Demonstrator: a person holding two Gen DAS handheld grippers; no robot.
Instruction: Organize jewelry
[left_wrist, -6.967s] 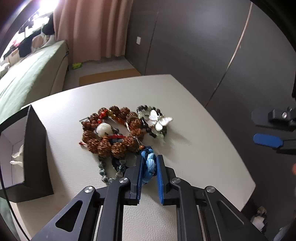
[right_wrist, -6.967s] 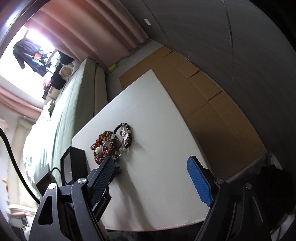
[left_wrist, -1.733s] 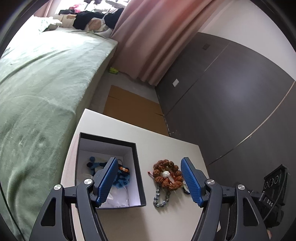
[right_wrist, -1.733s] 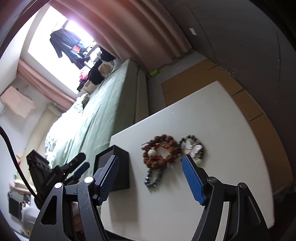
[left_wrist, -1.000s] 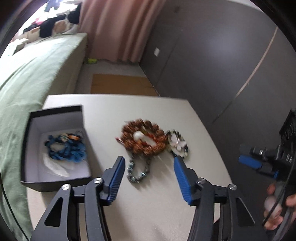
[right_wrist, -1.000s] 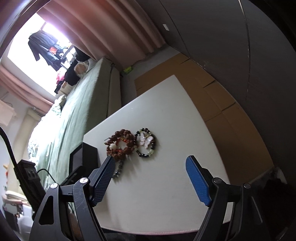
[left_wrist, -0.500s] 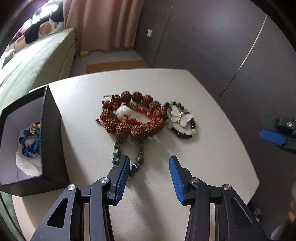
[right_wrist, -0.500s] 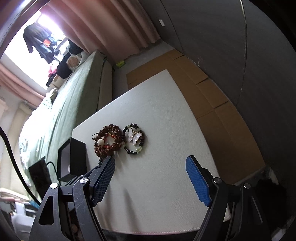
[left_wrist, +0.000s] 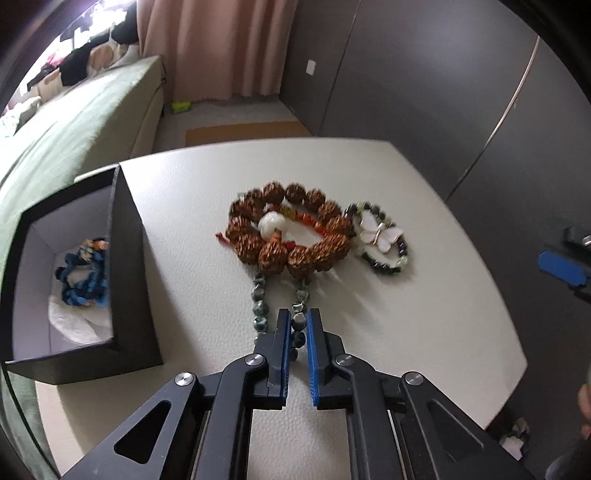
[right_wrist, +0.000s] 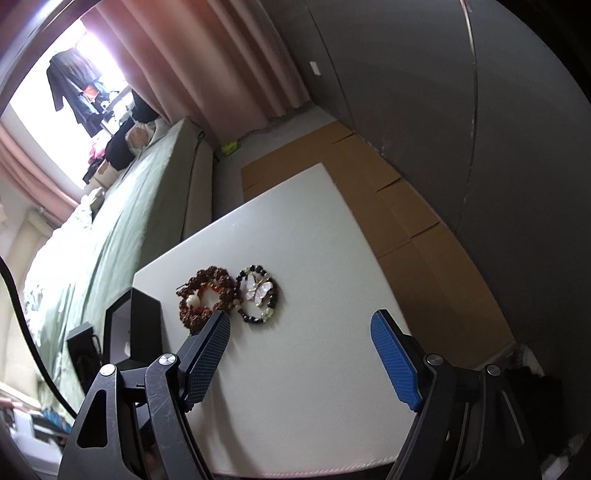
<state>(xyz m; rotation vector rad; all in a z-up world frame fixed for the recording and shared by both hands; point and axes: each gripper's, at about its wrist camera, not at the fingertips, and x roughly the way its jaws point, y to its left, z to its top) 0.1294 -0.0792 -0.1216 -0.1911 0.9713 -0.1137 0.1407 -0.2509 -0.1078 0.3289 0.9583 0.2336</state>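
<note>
Left wrist view first: the left gripper (left_wrist: 298, 325) is down on the white table (left_wrist: 424, 332), its 2 blue pads drawn in close around the near end of the grey-green bead strand (left_wrist: 258, 299). The strand's right-hand run of beads sits between the pads, and the pads look to be pinching it, though the exact contact is partly hidden. The strand's far end tucks under the big brown seed-bead bracelet (left_wrist: 288, 229), which lies flat mid-table with a white stone and red bits inside its ring. Just right of it, touching its edge, lies the dark bead bracelet with a white butterfly charm (left_wrist: 380, 236).

Over on the left stands the black box (left_wrist: 125, 258), open, white inside, with the blue bead bracelet (left_wrist: 85, 277) lying in it on white paper. The box is near the brown bracelet but apart from it.

Right wrist view now: the right gripper (right_wrist: 301, 350) hangs above the near side of the table (right_wrist: 314, 387), its 2 fingers spread wide and nothing between them. From here the brown seed-bead bracelet (right_wrist: 207, 295) and the butterfly bracelet (right_wrist: 260, 293) sit side by side, with the black box (right_wrist: 144, 325) just left of them. A green bed (right_wrist: 122, 221) runs along the far left, and pink curtains (right_wrist: 229, 66) hang behind.
</note>
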